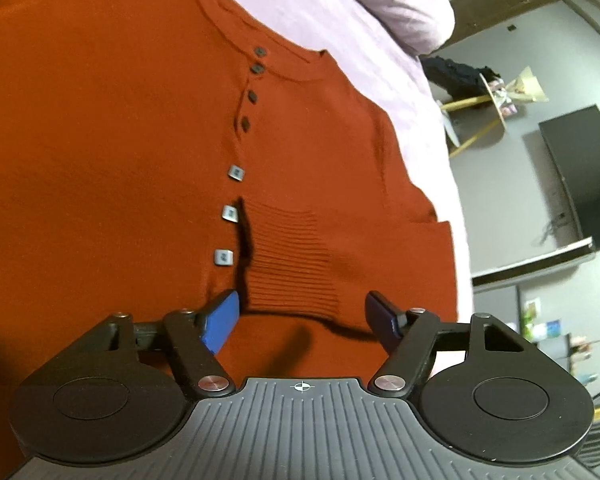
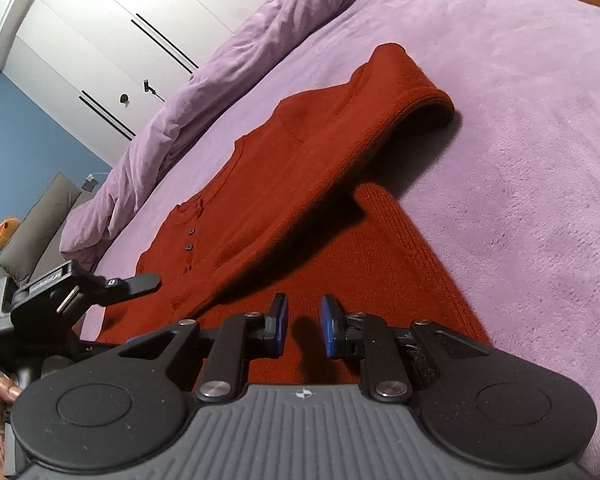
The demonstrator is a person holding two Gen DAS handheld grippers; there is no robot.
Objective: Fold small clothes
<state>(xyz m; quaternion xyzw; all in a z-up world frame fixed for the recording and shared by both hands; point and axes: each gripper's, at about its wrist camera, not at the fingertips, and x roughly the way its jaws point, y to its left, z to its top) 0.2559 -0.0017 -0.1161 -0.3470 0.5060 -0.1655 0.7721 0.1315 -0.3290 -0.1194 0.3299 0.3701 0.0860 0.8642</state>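
A rust-orange knit cardigan (image 1: 112,152) with a row of square buttons (image 1: 236,172) lies on the lilac bedspread (image 1: 340,28). One sleeve is folded across the body, its ribbed cuff (image 1: 292,264) just ahead of my left gripper (image 1: 302,312), which is open and empty right above the fabric. In the right wrist view the cardigan (image 2: 300,184) lies flat with the folded sleeve arching over it. My right gripper (image 2: 303,320) hovers over the hem, jaws narrowly apart, holding nothing. The left gripper's body (image 2: 40,304) shows at the left.
A rumpled lilac duvet (image 2: 204,92) lies along the far side of the bed below white wardrobe doors (image 2: 112,40). A grey cushion (image 2: 40,216) is at the left. Beyond the bed's edge stand a dark TV (image 1: 580,176) and a wooden stool (image 1: 484,112).
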